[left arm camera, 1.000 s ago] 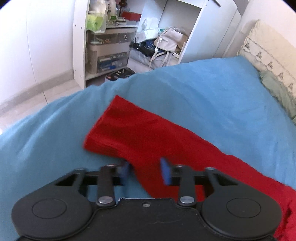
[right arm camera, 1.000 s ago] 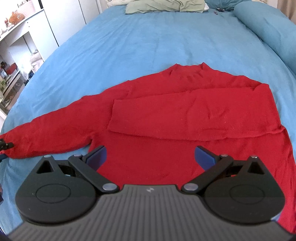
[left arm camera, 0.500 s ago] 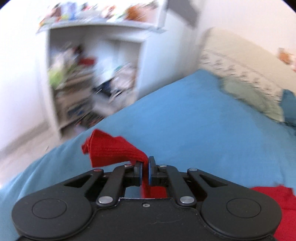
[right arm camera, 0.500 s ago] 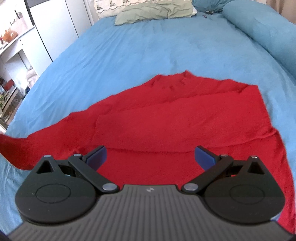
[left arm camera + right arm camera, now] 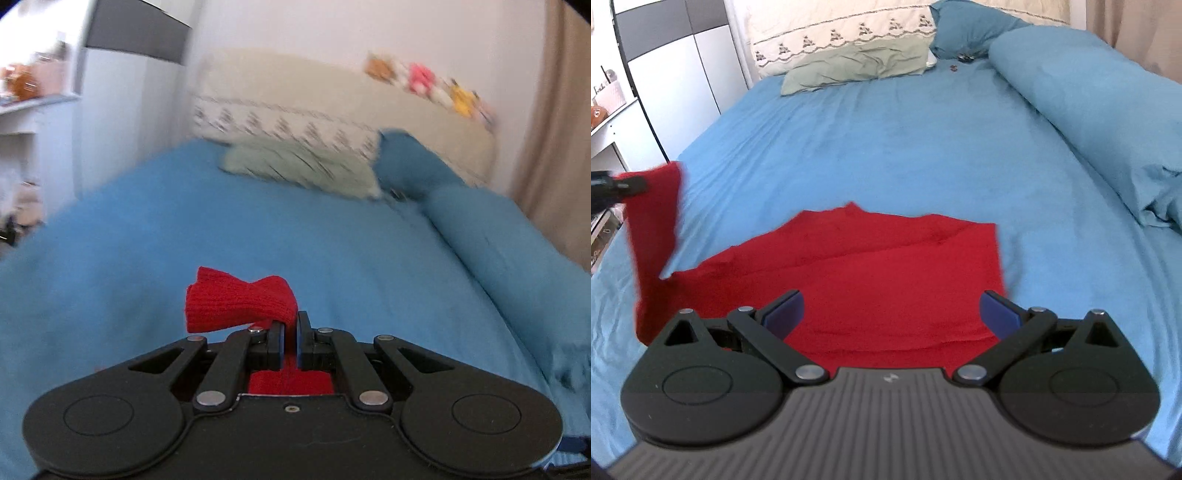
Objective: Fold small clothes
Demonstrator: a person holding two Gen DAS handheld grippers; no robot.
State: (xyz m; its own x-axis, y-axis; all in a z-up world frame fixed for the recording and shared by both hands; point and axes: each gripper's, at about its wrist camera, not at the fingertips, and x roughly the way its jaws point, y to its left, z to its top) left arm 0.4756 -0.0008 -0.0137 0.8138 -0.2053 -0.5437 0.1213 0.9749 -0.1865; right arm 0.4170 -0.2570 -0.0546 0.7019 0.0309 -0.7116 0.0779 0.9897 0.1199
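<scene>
Red knit, a sweater (image 5: 886,273), lies flat on the blue bed (image 5: 886,140), its near part folded into a broad block with one sleeve already laid across the chest. Its other sleeve (image 5: 653,229) rises off the bed at the far left, hanging from the left tool (image 5: 628,186), which shows only as a dark tip there. The left wrist view gives the grip itself: the left tool (image 5: 291,332) is pressed together on the sleeve's ribbed cuff (image 5: 236,302), which bunches out beyond the pads, more red cloth showing below them. That view is blurred; pillows (image 5: 299,170) lie at the far end. The right tool (image 5: 890,308) is spread wide above the sweater's near edge, pinching nothing.
</scene>
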